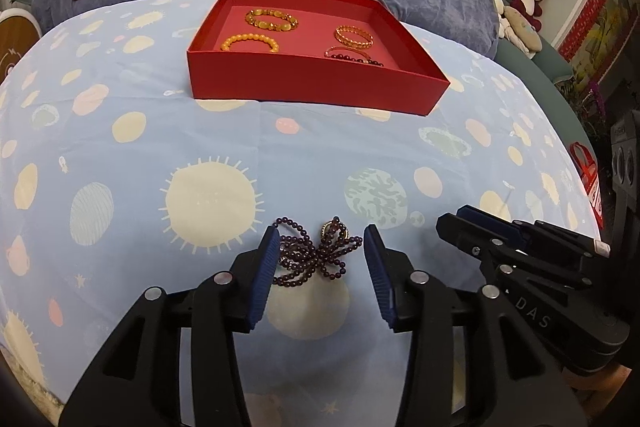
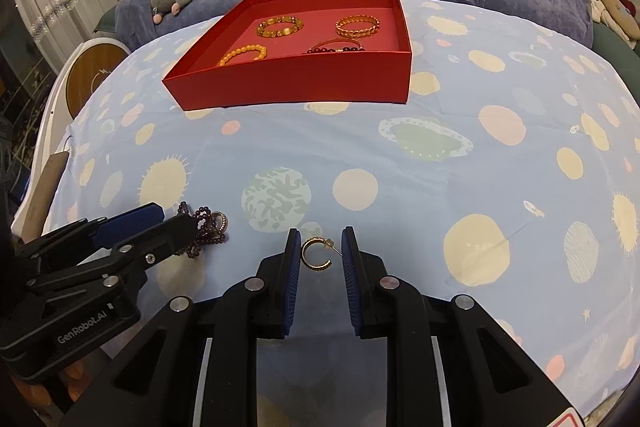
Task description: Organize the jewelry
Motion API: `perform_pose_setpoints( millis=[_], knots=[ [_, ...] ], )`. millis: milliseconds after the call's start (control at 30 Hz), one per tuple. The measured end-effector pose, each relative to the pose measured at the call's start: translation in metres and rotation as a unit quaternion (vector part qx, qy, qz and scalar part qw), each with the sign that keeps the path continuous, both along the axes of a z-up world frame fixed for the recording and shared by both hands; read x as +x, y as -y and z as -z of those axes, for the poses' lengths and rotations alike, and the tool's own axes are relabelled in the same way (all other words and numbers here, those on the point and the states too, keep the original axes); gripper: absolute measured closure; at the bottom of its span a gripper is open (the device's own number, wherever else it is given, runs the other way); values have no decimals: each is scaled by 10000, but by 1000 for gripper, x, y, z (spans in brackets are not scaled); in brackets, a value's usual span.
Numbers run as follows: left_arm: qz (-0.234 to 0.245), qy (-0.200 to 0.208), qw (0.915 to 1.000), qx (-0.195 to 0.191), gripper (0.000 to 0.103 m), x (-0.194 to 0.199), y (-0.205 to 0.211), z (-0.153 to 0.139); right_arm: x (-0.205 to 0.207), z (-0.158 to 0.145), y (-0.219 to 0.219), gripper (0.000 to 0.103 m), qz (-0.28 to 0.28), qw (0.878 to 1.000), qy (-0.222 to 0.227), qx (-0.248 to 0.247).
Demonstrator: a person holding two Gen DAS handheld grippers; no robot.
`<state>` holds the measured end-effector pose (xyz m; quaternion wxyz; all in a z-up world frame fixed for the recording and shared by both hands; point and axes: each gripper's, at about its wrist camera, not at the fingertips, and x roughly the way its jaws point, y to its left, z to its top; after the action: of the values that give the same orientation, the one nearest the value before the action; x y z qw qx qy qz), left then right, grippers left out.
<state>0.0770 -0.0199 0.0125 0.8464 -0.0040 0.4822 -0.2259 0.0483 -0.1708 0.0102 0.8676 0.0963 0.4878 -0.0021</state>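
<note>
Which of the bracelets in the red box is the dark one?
The dark red bead bracelet in the box's near right corner; the other three are orange or golden.

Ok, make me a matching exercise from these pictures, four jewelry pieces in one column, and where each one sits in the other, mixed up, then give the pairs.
Things:
1. purple bead strand
2. gold open hoop
3. pale orange bead bracelet
4. gold chain-link bangle

Places:
A. in the red box, its near left part
B. on the sheet, between the right gripper fingers
C. in the red box, far right part
D. on the sheet, between the left gripper fingers

Pairs: 1-D, 2-B, 3-A, 4-C
</note>
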Motion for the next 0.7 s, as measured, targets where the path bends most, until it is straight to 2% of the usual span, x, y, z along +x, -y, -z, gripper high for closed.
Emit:
perform_pose_setpoints(
  millis=[100,167,233,300,467,700],
  knots=[
    [-87,-52,9999,120,55,4,3,11,-1,2,2,83,25,10000,-34,20],
    [-98,54,9998,139,55,4,4,13,0,3,2,83,22,10000,-48,32],
    [-60,115,9998,163,62,4,5,13,0,4,2,83,23,10000,-64,48],
    [-4,108,9999,103,80,5,4,14,1,6,1,83,13,9999,-82,65],
    [29,104,9999,-25,97,5,0,13,2,6,-1,83,-25,9999,-80,80],
    [-49,190,9997,-120,100,2,-5,0,-1,-3,-2,83,-41,9999,20,99]
  ],
)
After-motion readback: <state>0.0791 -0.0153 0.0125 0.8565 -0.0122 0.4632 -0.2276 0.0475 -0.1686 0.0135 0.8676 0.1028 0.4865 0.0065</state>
